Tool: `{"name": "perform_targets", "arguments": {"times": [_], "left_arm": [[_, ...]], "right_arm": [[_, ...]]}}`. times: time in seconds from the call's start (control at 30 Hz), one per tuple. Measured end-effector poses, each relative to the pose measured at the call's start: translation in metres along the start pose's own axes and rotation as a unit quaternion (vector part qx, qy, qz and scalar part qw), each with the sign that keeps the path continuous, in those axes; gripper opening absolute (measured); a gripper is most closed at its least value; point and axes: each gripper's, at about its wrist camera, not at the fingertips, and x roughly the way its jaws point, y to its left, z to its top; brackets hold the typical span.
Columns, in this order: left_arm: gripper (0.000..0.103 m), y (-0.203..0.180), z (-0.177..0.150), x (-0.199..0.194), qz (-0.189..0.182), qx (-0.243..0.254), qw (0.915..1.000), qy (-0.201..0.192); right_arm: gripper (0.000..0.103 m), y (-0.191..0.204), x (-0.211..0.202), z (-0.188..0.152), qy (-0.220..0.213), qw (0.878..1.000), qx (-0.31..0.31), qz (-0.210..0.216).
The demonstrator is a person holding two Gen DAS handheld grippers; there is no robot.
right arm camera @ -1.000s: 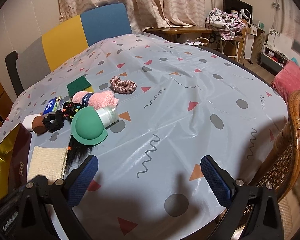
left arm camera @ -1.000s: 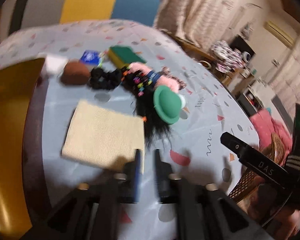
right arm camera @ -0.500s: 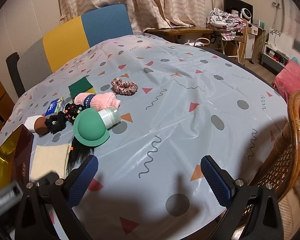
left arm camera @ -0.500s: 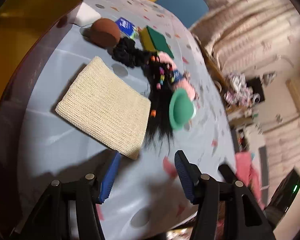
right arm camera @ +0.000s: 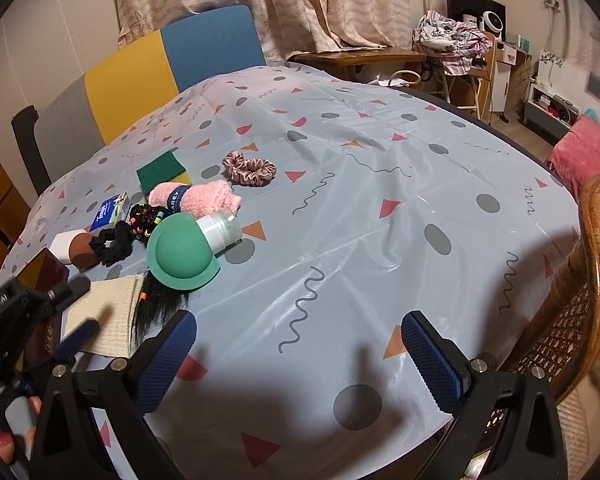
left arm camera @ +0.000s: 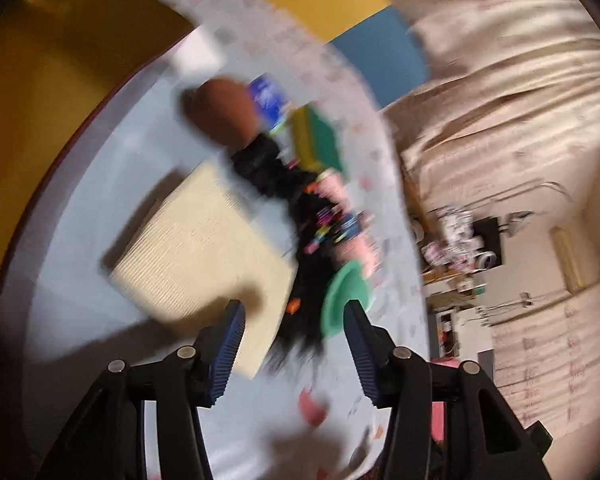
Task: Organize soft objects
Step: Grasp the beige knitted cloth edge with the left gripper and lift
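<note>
Left tool point(left arm camera: 292, 328) apart, closing lately, nothing gripped; right tool point(right arm camera: 298, 344) apart, empty. Beige cloth point(left arm camera: 204, 256) lying by the surface's left edge. Better to steady, then pinch its near corner.

Left claw point(left arm camera: 294, 330) rolled & nearer beige cloth point(left arm camera: 204, 248) vs 1 s ago, jaws just narrowing, nothing gripped.
</note>
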Motion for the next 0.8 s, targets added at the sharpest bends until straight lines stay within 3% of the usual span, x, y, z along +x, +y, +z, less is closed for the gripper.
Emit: {"name": "perform_targets", "arguments": {"times": [0.07, 0.13, 0.23, 0.4, 0.5, 0.73, 0.8], "left_arm": [[0.048, 0.005, -0.01, -0.01, -0.02, -0.034, 0.9991, 0.016], [0.049, 0.002, -0.021, -0.017, 0.016, -0.019, 0.9997, 0.007], [0.055, 0.009, -0.02, -0.017, 0.055, -0.045, 0.9973, -0.015], [0.059, 0.005, -0.005, -0.005, 0.049, -0.046, 0.997, -0.038], [0.059, 0.011, 0.003, -0.002, 0.023, -0.066, 0.996, -0.056], [0.059, 0.006, 0.019, 0.005, -0.017, -0.06, 0.9958, -0.067], [0.059, 0.007, 0.024, 0.008, -0.01, -0.07, 0.9955, -0.063]], "right_arm": [[0.103, -0.001, -0.001, 0.001, -0.003, 1.0, 0.003, 0.001], [0.103, -0.002, 0.001, 0.001, 0.001, 1.0, 0.007, 0.001], [0.103, -0.003, 0.005, -0.001, 0.011, 1.0, 0.009, 0.005], [0.103, -0.002, 0.002, -0.001, 0.008, 1.0, 0.009, 0.007], [0.103, -0.003, 0.001, 0.001, 0.005, 1.0, 0.01, 0.008], [0.103, -0.007, 0.004, 0.0, 0.012, 1.0, 0.019, 0.008], [0.103, -0.006, 0.005, 0.0, 0.013, 1.0, 0.016, 0.007]]}}
